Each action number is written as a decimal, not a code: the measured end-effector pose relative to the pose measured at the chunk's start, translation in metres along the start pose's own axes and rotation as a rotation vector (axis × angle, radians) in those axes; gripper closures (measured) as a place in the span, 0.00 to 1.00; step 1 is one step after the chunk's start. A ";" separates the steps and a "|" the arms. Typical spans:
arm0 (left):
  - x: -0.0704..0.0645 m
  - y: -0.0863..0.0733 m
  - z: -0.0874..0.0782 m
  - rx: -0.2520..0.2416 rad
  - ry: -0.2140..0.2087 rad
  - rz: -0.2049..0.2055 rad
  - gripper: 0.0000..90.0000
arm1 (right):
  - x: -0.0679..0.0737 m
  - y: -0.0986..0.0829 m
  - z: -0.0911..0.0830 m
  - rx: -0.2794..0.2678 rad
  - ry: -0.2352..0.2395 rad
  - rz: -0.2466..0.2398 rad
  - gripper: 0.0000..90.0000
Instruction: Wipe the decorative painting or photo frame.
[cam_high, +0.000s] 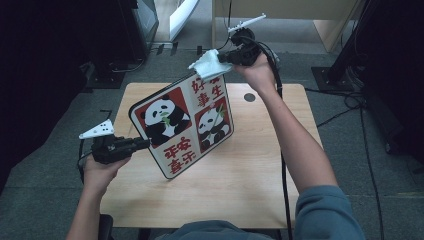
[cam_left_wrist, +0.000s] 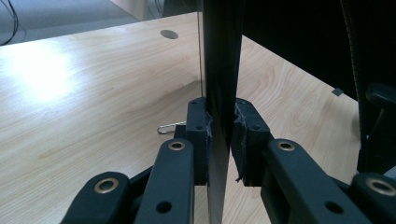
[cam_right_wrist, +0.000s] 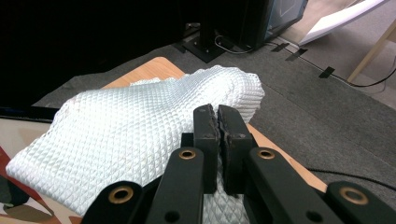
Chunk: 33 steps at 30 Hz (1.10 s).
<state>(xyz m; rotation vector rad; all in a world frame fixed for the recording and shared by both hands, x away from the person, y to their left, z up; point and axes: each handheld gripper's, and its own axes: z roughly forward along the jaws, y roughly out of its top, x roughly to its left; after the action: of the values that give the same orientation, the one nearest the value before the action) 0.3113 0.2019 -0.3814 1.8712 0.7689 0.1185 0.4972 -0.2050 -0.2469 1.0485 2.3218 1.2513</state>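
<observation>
Board (cam_high: 185, 122): panda sign with rounded corners, held tilted above the table, printed face toward the person; lower corner hangs low over the tabletop near its middle, whether touching cannot be told.
Board edges: left edge clamped; top far corner under the cloth; right and bottom edges free. In the left gripper view the board (cam_left_wrist: 223, 70) shows edge-on, a thin dark slab rising between the jaws.
Cloth (cam_high: 210, 65): white, waffle-textured, draped on the board's top far corner, beyond the table's far edge. In the right gripper view the cloth (cam_right_wrist: 140, 135) spreads wide before the jaws, with a strip of the print at lower left.
Left gripper (cam_high: 142, 144): jaws closed on the board's left edge, one pad on each face; hand (cam_high: 102, 172) over the table's left side.
Right gripper (cam_high: 223, 58): jaws pinched together on the cloth, fabric caught between the pads; arm stretched across the table's right side.
Table (cam_high: 250, 190): light wood, bare on the near half and right of the board; dark grommet (cam_high: 249, 97) at far centre.
Clip (cam_left_wrist: 169, 127): small wire clip lying on the wood just left of the left jaws.
Surroundings: grey carpet on all sides, cables right.
</observation>
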 end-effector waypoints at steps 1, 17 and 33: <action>0.000 0.000 0.000 0.001 0.001 -0.001 0.87 | -0.001 -0.001 0.000 0.002 -0.001 0.001 0.97; 0.002 -0.001 0.001 0.002 -0.004 -0.010 0.87 | -0.018 -0.031 0.008 -0.004 0.070 0.075 0.98; 0.002 -0.001 0.001 0.003 -0.009 -0.010 0.87 | -0.023 -0.057 0.015 0.009 0.117 0.125 0.98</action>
<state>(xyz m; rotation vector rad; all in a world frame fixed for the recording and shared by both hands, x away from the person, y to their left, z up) 0.3131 0.2018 -0.3830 1.8695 0.7724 0.1032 0.4960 -0.2328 -0.3036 1.1691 2.3814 1.3845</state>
